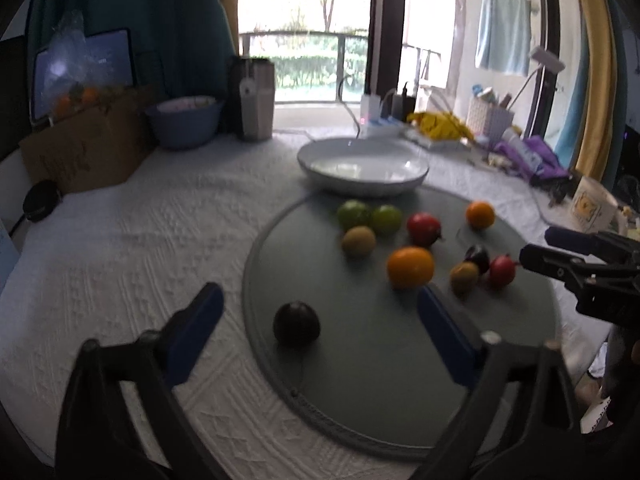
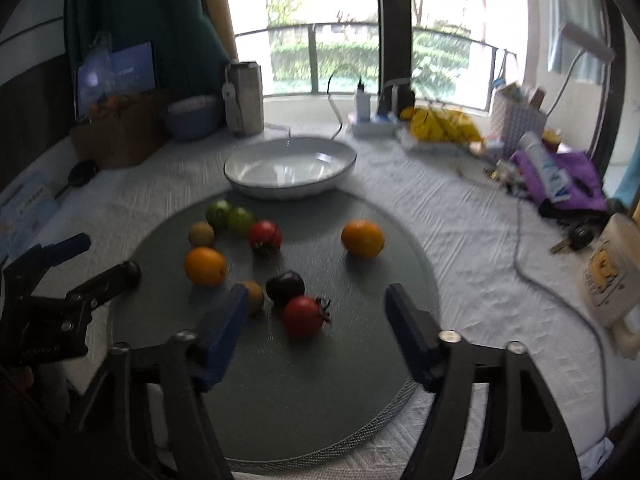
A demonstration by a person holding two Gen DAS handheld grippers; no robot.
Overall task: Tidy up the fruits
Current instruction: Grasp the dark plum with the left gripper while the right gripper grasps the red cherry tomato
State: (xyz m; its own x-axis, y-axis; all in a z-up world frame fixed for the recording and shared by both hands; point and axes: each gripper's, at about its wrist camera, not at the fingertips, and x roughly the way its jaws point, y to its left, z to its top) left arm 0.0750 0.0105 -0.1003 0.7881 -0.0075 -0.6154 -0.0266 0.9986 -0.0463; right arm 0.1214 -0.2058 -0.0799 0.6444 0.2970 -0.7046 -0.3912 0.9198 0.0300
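Several fruits lie on a round grey mat (image 1: 372, 360) (image 2: 304, 392): two green ones (image 1: 354, 213) (image 2: 219, 212), two kiwis (image 1: 358, 241), two oranges (image 1: 410, 267) (image 2: 363, 238), two red tomatoes (image 1: 423, 228) (image 2: 303, 316) and two dark plums (image 1: 296, 323) (image 2: 285, 287). An empty white bowl (image 1: 362, 168) (image 2: 290, 168) stands behind the mat. My left gripper (image 1: 320, 320) is open, with a dark plum between its fingers. My right gripper (image 2: 316, 320) is open, with a red tomato between its fingers; it shows in the left wrist view (image 1: 560, 256).
A white quilted cloth (image 1: 140, 240) covers the table. At the back stand a cardboard box (image 1: 84, 148), a blue bowl (image 1: 184, 122), a metal tumbler (image 1: 256, 98), a power strip and bananas (image 2: 440, 124). At the right lie a purple cloth (image 2: 560, 176), a cable (image 2: 532, 264) and a cream mug (image 2: 612, 268).
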